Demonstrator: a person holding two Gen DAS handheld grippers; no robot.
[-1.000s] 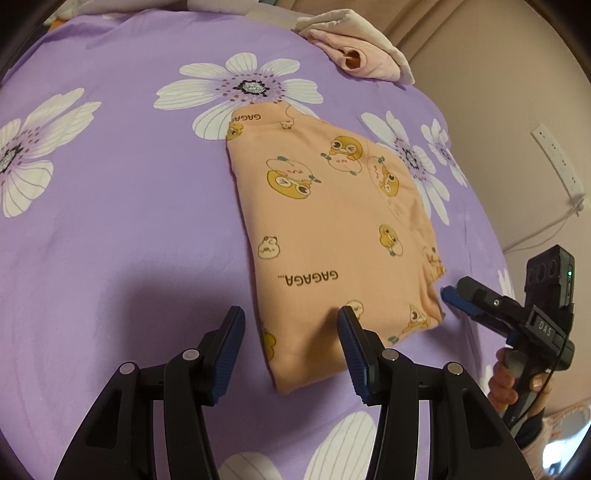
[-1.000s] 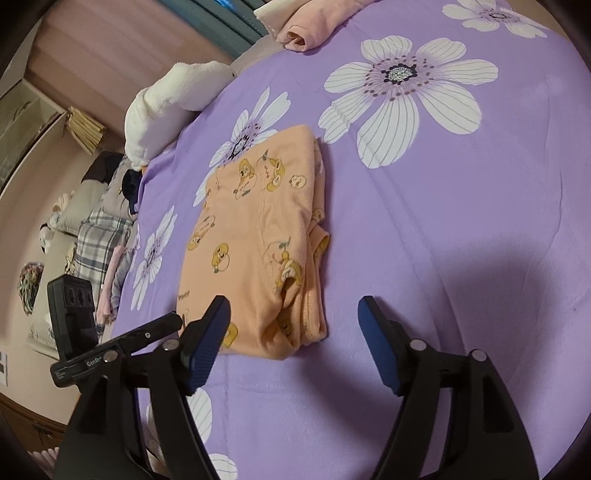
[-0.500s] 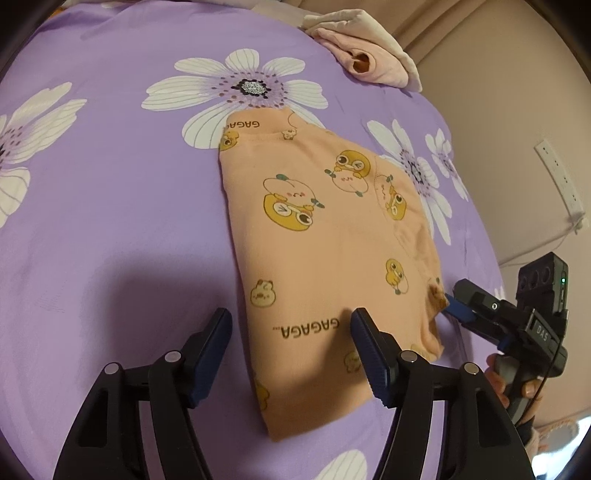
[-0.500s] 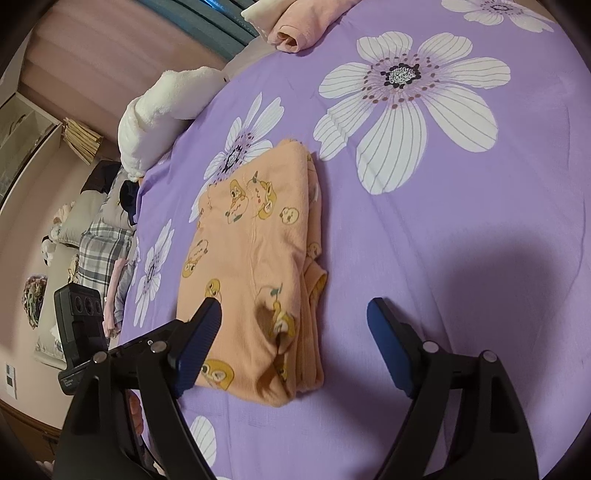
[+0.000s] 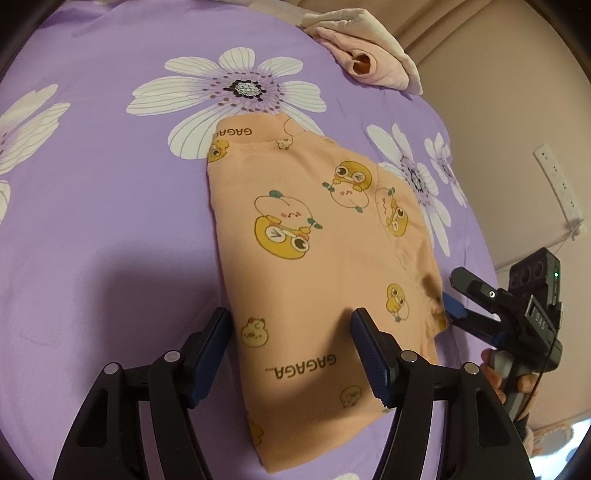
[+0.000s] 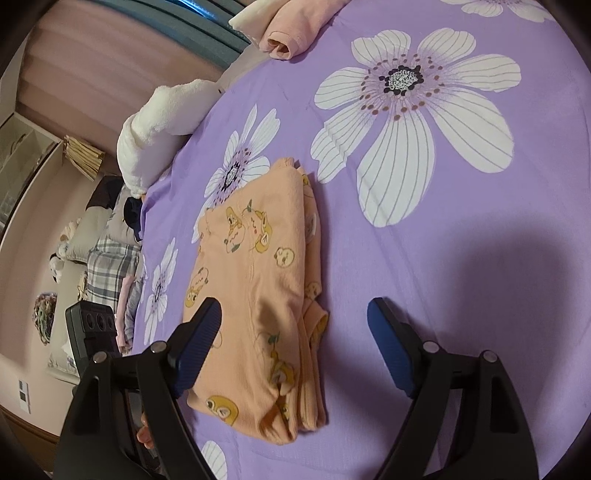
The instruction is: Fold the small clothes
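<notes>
A folded orange child's garment with cartoon ducks and "GAGAGA" print lies flat on the purple flowered bedspread. My left gripper is open and empty, its jaws straddling the garment's near left edge just above it. My right gripper is open and empty, over the garment's near layered edge. In the left wrist view the right gripper comes in from the right, its tips at the garment's right edge.
A rolled pink and cream garment lies at the far end of the bed, also in the right wrist view. A white plush pillow and piled clothes sit beyond the bed's left edge. A wall stands to the right.
Both grippers moved forward over the garment, which now lies between their open jaws. The garment itself has not moved.
</notes>
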